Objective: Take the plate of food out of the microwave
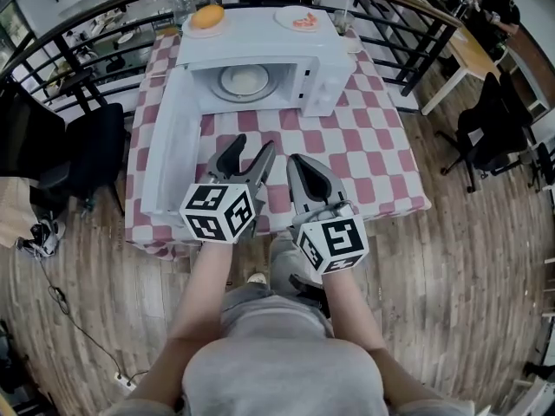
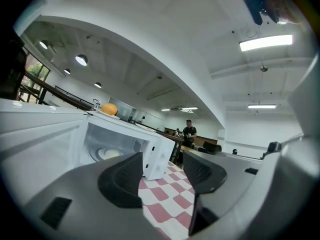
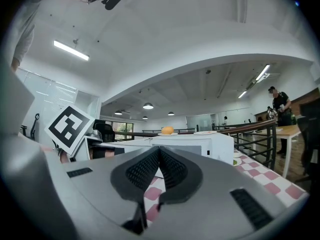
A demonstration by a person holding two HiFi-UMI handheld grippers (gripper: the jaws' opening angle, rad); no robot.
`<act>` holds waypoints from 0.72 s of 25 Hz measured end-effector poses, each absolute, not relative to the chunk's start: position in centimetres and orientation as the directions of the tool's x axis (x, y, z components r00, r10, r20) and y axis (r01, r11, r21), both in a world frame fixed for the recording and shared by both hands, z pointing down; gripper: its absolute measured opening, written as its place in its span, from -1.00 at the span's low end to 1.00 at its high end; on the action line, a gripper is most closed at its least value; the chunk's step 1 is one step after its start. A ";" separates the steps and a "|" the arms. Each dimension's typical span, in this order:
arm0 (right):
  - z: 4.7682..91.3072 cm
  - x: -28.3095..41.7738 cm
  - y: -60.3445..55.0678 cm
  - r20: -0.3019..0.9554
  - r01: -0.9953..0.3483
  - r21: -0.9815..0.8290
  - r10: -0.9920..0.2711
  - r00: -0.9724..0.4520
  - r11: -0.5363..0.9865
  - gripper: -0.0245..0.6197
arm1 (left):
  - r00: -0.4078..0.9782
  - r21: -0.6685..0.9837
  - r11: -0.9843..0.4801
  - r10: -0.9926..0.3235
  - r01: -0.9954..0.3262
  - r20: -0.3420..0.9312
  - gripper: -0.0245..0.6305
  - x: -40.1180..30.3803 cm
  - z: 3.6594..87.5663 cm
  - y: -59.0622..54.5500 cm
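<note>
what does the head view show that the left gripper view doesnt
Only the head view: the right gripper, jaws together, the wooden floor, and a plate of reddish food on top of the microwave. Only the left gripper view: the ceiling lights, and the jaws of the left gripper up close, apart and empty. Both: the open microwave, the plate inside it, the orange food on top, the checked cloth.

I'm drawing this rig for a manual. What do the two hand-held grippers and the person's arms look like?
The left hand-held gripper and right hand-held gripper match: grey bodies with two curved jaws lined with black ribbed pads. Each carries a white cube printed with black square markers. No cables show. The person wears a grey shirt; the forearms are bare.
</note>
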State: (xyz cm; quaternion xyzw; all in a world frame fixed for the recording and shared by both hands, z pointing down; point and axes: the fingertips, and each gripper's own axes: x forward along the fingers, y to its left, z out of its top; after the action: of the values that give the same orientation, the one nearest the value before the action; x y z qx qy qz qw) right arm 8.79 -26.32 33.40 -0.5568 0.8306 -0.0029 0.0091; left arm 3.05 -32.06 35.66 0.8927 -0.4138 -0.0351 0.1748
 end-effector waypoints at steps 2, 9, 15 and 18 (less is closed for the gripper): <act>33.5 9.0 -27.8 -0.013 -0.919 -0.021 -0.919 -0.393 0.393 -0.85 | 0.642 0.355 -0.578 -0.761 -0.735 0.091 -0.26 3.1 36.3 -33.5; 34.7 9.2 -33.5 0.004 -0.896 -0.022 -0.896 -0.444 0.444 -0.85 | 0.617 0.516 -0.491 -0.781 -0.702 0.095 -0.24 3.1 38.9 -39.3; 36.1 9.3 -37.4 0.024 -0.880 -0.027 -0.879 -0.476 0.475 -0.85 | 0.579 0.681 -0.355 -0.806 -0.640 0.124 0.04 2.5 42.1 -43.9; 37.3 9.4 -38.9 0.043 -0.875 -0.043 -0.874 -0.484 0.482 -0.85 | 0.556 0.766 -0.275 -0.821 -0.581 0.128 0.04 2.3 43.9 -45.9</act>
State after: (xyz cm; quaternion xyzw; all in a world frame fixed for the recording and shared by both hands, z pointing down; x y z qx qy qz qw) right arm 9.44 -38.94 37.34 -0.5078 0.8609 -0.0295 -0.0078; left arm 2.28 -45.95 43.85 0.7844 -0.4469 -0.1485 0.4036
